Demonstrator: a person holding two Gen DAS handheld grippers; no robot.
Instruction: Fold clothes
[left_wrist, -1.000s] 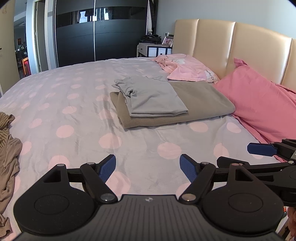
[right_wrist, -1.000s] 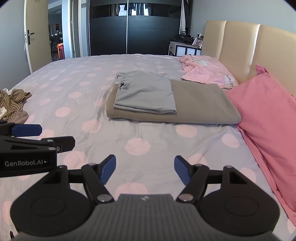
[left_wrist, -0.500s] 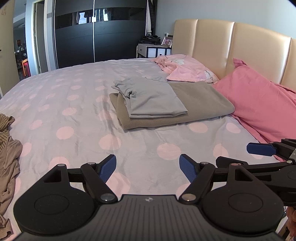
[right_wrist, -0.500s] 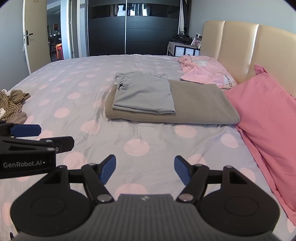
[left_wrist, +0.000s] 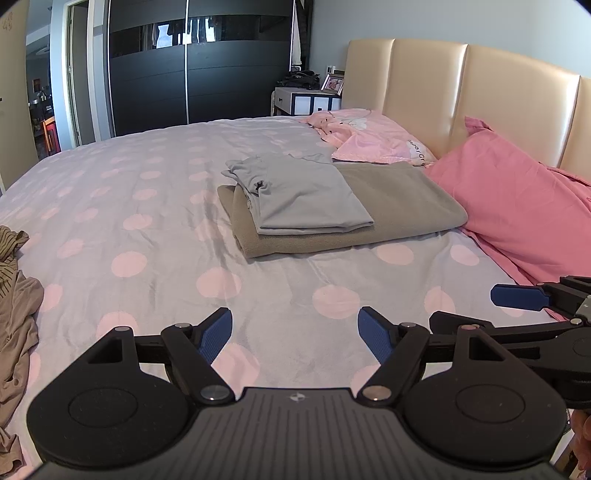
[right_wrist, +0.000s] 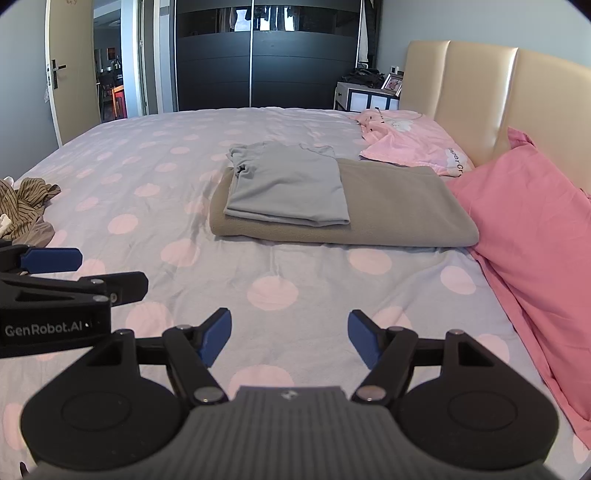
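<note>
Left wrist view: folded grey shirt (left_wrist: 306, 195) lies flat on top of a folded taupe blanket (left_wrist: 402, 206), on the blanket's left half, mid-bed. Shirt's collar end points toward the far side of the bed. Right wrist view gives the same stack: shirt (right_wrist: 288, 184) on blanket (right_wrist: 399, 206), edges roughly squared.

Unfolded brown striped garment (left_wrist: 14, 295) lies crumpled at the left edge of the bed, well apart from the stack; also seen in the right view (right_wrist: 26, 206).

Bedspread (left_wrist: 147, 221) grey with pink dots, lightly creased. Pink pillow (left_wrist: 517, 206) just beside the blanket's right end; a paler pink printed pillow (left_wrist: 373, 136) behind it against the beige headboard (left_wrist: 461, 92).

Left gripper (left_wrist: 295, 332): jaws wide apart, nothing between them, blue pads over bare bedspread, near side of the stack. Right gripper (right_wrist: 290, 338): jaws likewise wide apart, holding nothing. The two grippers sit side by side; each shows at the edge of the other's view.

Background: dark sliding wardrobe (right_wrist: 266, 55), bedside table (right_wrist: 365, 96).
</note>
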